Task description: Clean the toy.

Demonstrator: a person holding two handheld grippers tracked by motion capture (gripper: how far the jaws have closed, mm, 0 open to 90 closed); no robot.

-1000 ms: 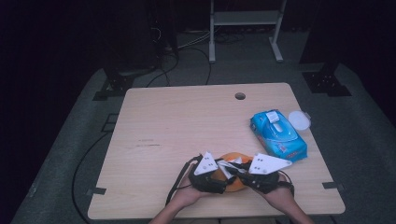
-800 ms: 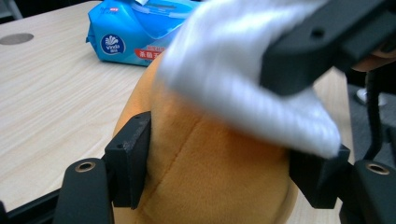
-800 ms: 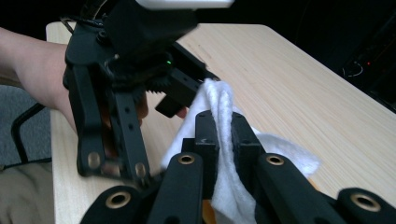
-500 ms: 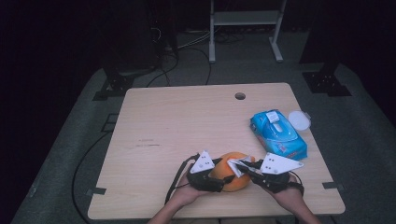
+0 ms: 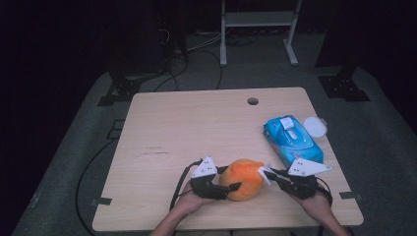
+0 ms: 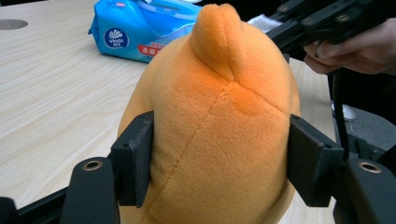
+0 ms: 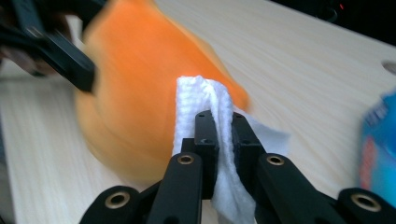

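An orange plush toy point(image 5: 243, 178) stands near the front edge of the wooden table point(image 5: 196, 128). My left gripper point(image 5: 230, 183) grips it from the left. In the left gripper view its pads press into both sides of the toy point(image 6: 219, 121), and the jaws have just been closing on it. My right gripper point(image 5: 275, 176) is shut on a folded white wipe point(image 5: 265, 173) at the toy's right side. In the right gripper view the wipe point(image 7: 201, 98) sticks up between the jaws point(image 7: 219, 126), right against the blurred toy point(image 7: 135, 93).
A blue pack of wipes point(image 5: 292, 139) lies at the right of the table, just behind my right hand, with a round white lid point(image 5: 314, 127) beside it. A cable hole point(image 5: 253, 101) sits near the far edge. Dark floor and stands surround the table.
The right gripper has moved to the right and down with the wipe, uncovering the toy. The left jaws have closed tighter on the toy.
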